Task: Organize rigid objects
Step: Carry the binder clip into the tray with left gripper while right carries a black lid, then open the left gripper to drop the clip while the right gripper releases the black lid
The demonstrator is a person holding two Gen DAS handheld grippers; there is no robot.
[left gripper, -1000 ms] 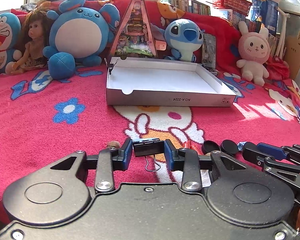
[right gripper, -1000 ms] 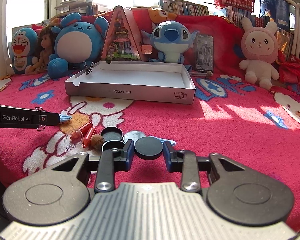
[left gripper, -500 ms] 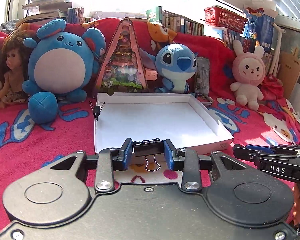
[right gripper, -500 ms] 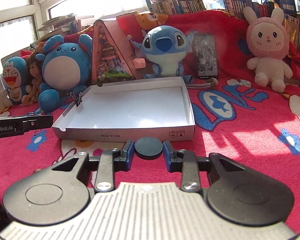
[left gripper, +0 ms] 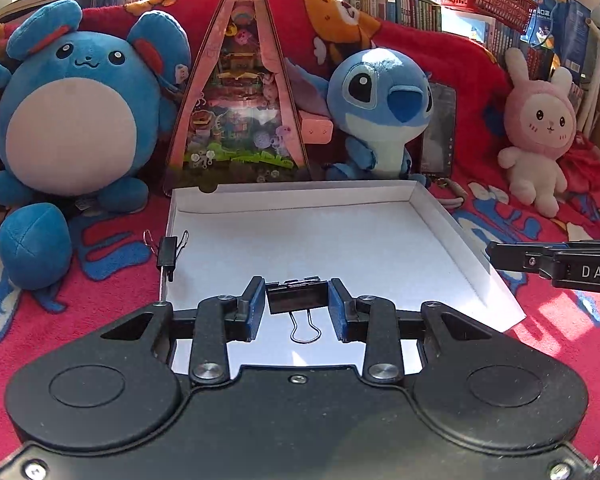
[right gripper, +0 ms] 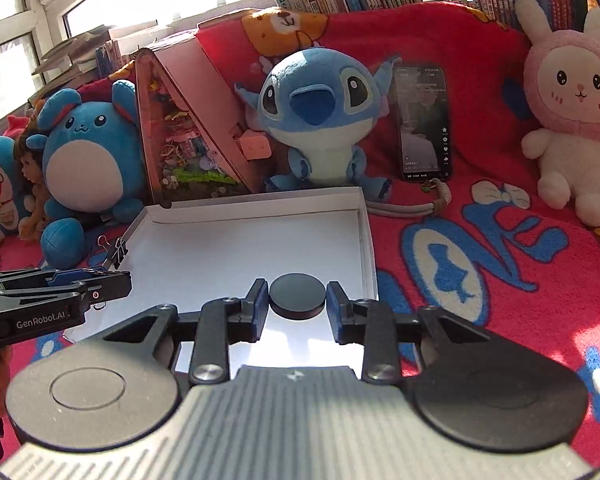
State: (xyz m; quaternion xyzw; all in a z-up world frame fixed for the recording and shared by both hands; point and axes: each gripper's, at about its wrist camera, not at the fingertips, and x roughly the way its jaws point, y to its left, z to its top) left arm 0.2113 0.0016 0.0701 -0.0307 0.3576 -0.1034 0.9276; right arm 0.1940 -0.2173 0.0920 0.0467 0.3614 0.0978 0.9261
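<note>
My left gripper [left gripper: 297,300] is shut on a black binder clip [left gripper: 298,299] whose wire handle hangs down. It hovers over the near part of the shallow white box [left gripper: 456,232]. My right gripper [right gripper: 297,300] is shut on a round black disc [right gripper: 297,295], held above the near right part of the same white box [right gripper: 364,236]. Another black binder clip [left gripper: 167,253] is clamped on the box's left wall, also seen as a clip [right gripper: 116,254] in the right wrist view. The other gripper shows at the right edge [left gripper: 556,266] and at the left edge [right gripper: 48,300].
Plush toys line the back on the red blanket: a round blue one [left gripper: 72,120], a blue big-eared one [left gripper: 380,108] and a pink rabbit [left gripper: 540,140]. A pink triangular display box [left gripper: 240,112] and a phone [right gripper: 422,120] stand behind the box. Books fill the window ledge.
Both grippers have travelled forward and up from the blanket to above the white box, each still carrying its item. The loose items on the blanket have dropped out of view.
</note>
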